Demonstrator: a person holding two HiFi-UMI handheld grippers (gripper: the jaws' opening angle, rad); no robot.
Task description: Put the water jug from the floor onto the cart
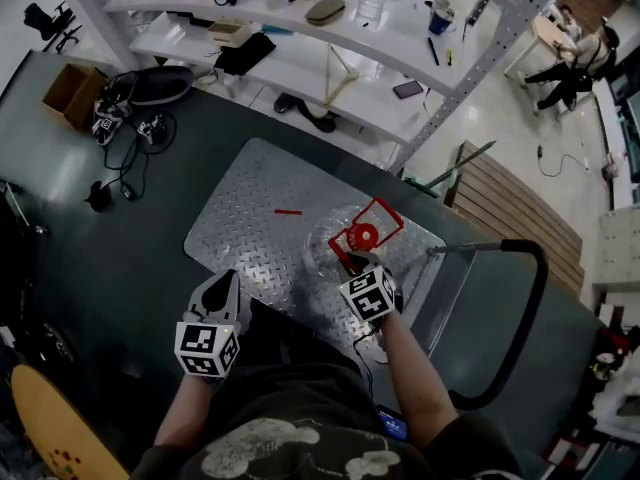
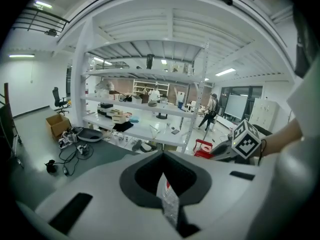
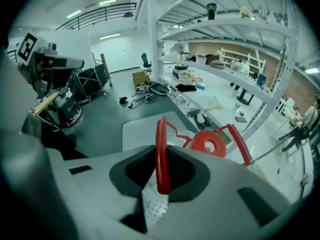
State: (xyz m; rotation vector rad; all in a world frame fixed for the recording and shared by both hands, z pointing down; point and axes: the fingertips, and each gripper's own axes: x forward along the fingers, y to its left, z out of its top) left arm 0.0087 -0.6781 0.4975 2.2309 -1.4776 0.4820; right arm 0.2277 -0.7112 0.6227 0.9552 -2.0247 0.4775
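Right gripper view: right gripper (image 3: 159, 184) holds water jug (image 1: 335, 240) by its handle (image 3: 161, 149) over cart (image 1: 250, 203), left gripper (image 2: 167, 204) closed empty; gentle set-down probably next.

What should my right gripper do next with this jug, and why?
Probably lower the right gripper a touch so the water jug settles on the cart deck before release. Its jaws are clamped on the red handle and the jug is already over the deck, but contact can't be confirmed.
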